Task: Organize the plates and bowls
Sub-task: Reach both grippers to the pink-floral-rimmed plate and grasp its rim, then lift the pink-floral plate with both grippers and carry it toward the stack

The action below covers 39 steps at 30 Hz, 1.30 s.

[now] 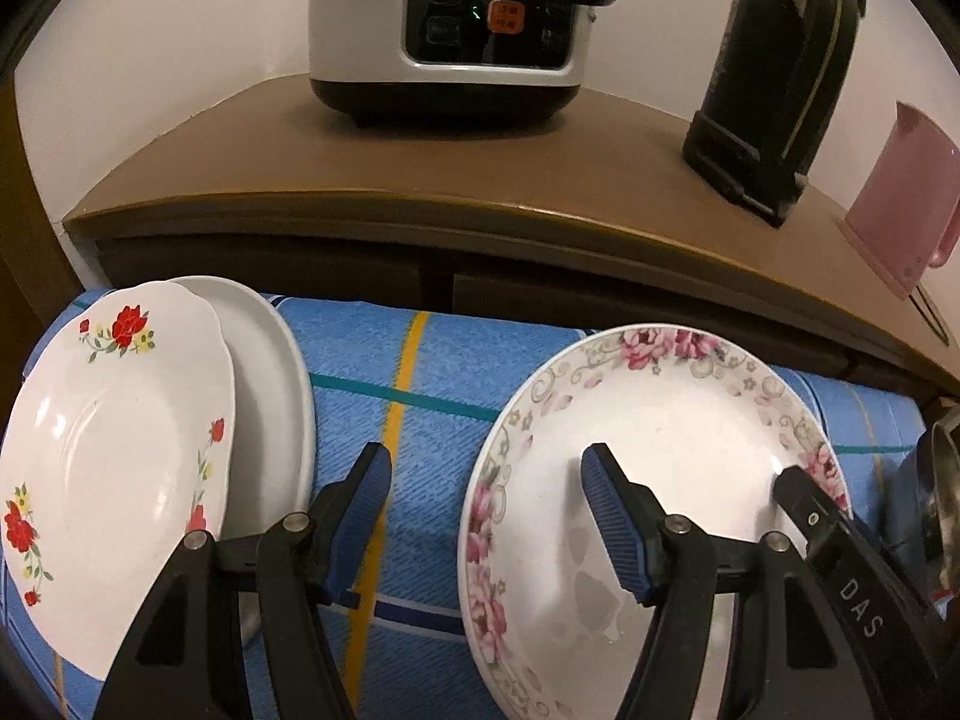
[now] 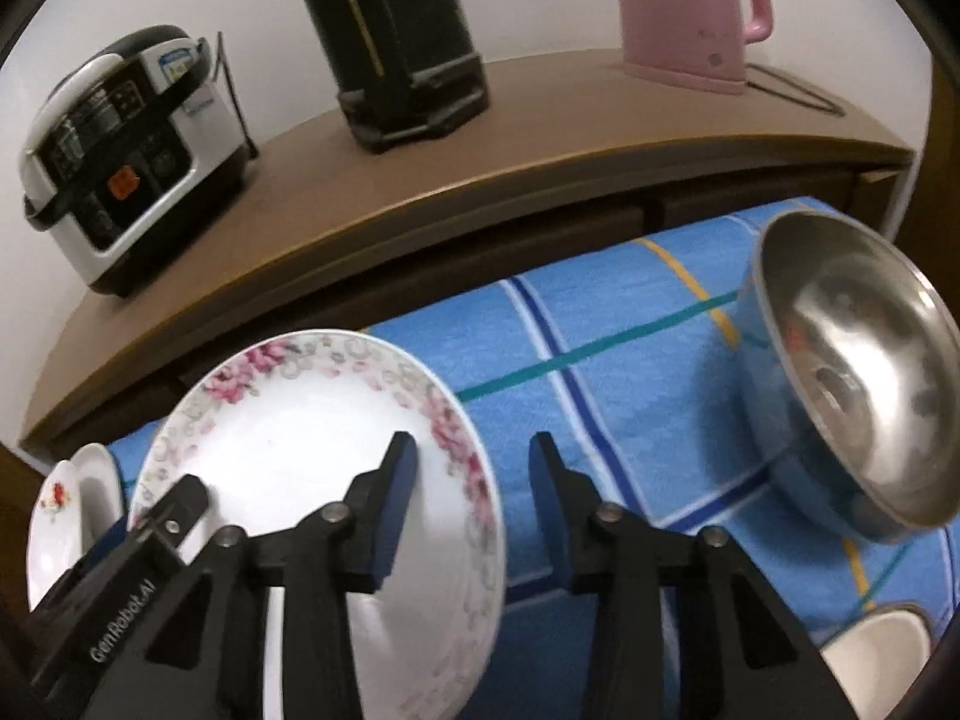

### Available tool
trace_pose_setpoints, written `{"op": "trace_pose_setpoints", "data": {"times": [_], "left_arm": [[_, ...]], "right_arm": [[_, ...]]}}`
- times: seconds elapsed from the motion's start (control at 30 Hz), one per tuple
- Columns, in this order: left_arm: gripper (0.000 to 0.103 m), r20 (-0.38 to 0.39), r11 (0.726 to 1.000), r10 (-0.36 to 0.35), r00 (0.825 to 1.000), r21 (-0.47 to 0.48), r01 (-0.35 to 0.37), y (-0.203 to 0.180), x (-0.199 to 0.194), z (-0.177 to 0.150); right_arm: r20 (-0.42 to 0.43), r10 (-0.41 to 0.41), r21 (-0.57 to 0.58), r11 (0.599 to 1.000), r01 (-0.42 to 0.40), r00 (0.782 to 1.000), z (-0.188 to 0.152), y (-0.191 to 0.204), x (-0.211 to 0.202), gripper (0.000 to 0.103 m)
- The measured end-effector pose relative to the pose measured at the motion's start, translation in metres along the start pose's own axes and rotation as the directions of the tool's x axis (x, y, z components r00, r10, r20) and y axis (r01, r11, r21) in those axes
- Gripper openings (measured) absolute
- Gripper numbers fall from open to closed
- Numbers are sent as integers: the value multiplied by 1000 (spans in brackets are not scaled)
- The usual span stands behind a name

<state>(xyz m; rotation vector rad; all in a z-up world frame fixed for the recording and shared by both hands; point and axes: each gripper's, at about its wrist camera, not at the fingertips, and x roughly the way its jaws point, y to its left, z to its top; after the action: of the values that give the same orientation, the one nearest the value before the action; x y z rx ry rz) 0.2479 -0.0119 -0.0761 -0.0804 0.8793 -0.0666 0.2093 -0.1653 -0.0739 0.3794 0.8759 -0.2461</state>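
Both jaws wide and empty: left gripper (image 1: 486,468), right gripper (image 2: 474,456); steel bowl (image 2: 852,396) at three o'clock, edge-cropped.

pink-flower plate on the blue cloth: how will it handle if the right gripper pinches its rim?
The pink-flower plate looks like glazed ceramic: probably rigid, but fragile if dropped. Its glossy surface may slip between the right gripper fingers, whose open jaws straddle the rim. Held at one edge, it will likely sag toward its far side. The checked cloth beneath should limit sliding.
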Motion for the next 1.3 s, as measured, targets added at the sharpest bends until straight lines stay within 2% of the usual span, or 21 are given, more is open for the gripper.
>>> {"op": "trace_pose_setpoints", "data": {"times": [0.07, 0.17, 0.23, 0.33, 0.57, 0.6, 0.8, 0.9, 1.3], "left_arm": [[68, 0, 999, -2, 1000, 32, 2, -4, 2, -2], [67, 3, 998, -29, 1000, 60, 29, -12, 5, -1], [57, 9, 996, -50, 999, 70, 49, -15, 5, -1], [52, 23, 995, -70, 997, 80, 68, -18, 6, -2], [50, 22, 994, -91, 996, 61, 89, -16, 7, 0], [50, 26, 991, -113, 993, 69, 111, -16, 7, -1], [50, 28, 991, -113, 993, 73, 110, -15, 6, -1], [45, 35, 993, -109, 993, 56, 107, -10, 4, -2], [43, 61, 997, -67, 996, 35, 65, 0, -4, -5]], "right_arm": [[4, 13, -24, 1000, -13, 1000, -1, 4, 1, 31], [4, 35, -23, 999, -35, 999, -1, 4, 1, 30], [7, 55, -15, 998, -54, 998, -1, 2, 1, 29], [16, 53, -28, 998, -53, 998, -1, 4, 2, 32], [20, 59, -43, 997, -58, 998, -1, 4, 2, 33], [20, 59, -42, 997, -58, 998, -1, 4, 2, 33], [23, 52, -39, 998, -51, 998, 0, 3, 3, 31], [25, 51, -40, 998, -50, 998, -1, 4, 2, 30], [54, 83, -82, 994, -78, 995, -3, 10, -5, 21]]}}
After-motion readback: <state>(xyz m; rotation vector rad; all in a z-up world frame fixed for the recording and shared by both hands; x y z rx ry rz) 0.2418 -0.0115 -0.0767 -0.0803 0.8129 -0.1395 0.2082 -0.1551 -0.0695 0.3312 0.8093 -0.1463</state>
